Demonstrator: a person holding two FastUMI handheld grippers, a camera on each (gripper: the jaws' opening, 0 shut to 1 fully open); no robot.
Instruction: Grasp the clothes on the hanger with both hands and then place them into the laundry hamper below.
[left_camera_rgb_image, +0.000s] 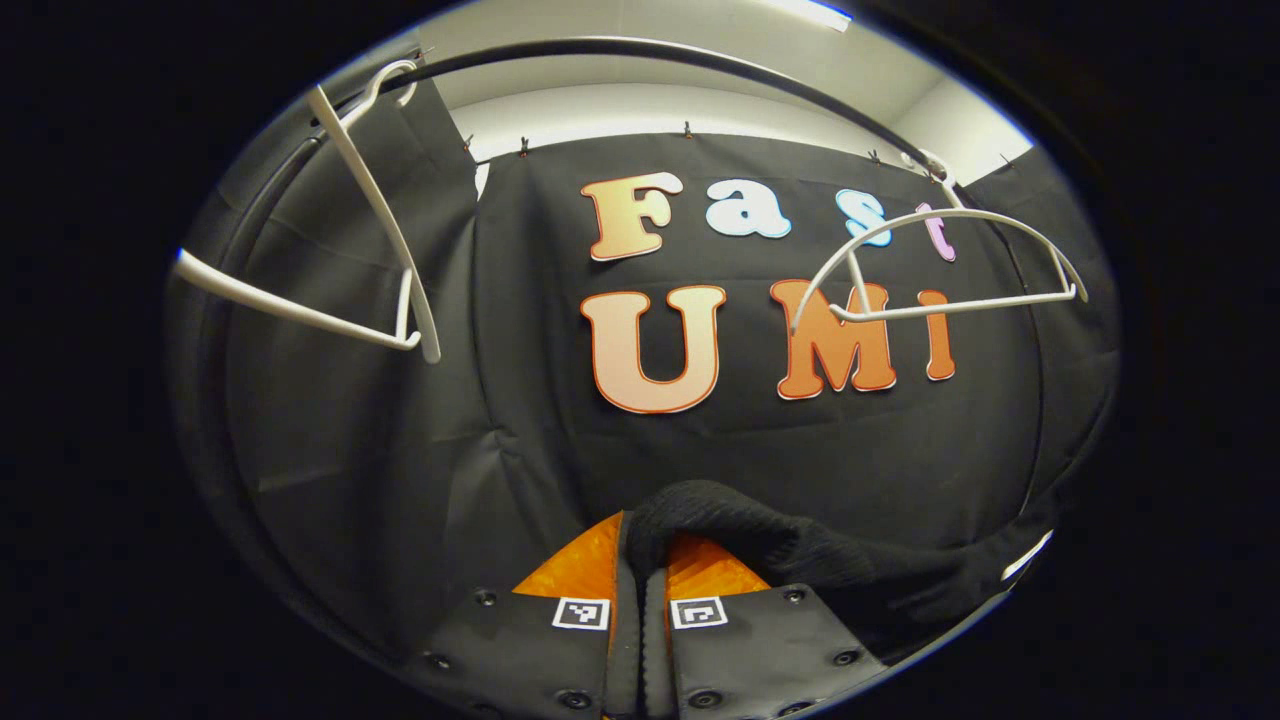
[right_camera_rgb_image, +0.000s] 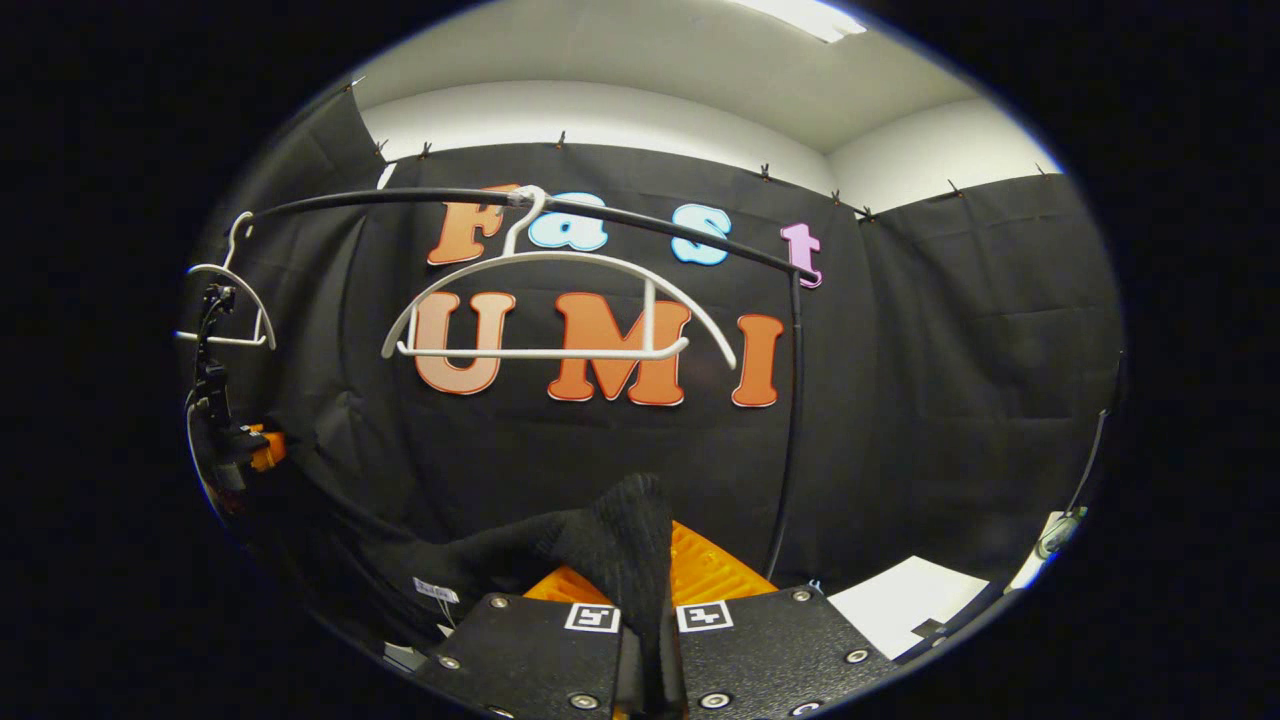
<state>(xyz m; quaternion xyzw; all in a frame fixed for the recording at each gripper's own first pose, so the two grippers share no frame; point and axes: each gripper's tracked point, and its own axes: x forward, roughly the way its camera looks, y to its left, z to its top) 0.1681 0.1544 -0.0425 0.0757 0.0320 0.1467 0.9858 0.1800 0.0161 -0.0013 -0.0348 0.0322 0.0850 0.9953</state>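
In the left gripper view the left gripper (left_camera_rgb_image: 640, 560) has its two fingers drawn together on a fold of black knit garment (left_camera_rgb_image: 800, 555), which bunches up between the fingertips and drapes away to the right and downward, off the hangers and below the rail. Above, a dark clothes rail (left_camera_rgb_image: 620, 48) arcs across the top of the booth; a bare white hanger (left_camera_rgb_image: 345, 230) hangs tilted from it at the left, and a second bare white hanger (left_camera_rgb_image: 950, 270) hangs at the right, both well above the cloth. In the right gripper view the right gripper (right_camera_rgb_image: 645, 580) is likewise clamped on the same black knit garment (right_camera_rgb_image: 610, 545), a ridge of it standing up between the fingers and the rest trailing left and down, with a small white label (right_camera_rgb_image: 436, 590) showing on the fabric near the lower left. The rail (right_camera_rgb_image: 560, 205) runs overhead and bends down into a vertical post at the right; an empty white hanger (right_camera_rgb_image: 560, 310) hangs from it near the middle, and another white hanger (right_camera_rgb_image: 225, 300) sits at the far left. Just below that one, the other gripper (right_camera_rgb_image: 235, 440) is seen farther off, at the left edge, with the garment stretching between the two tools
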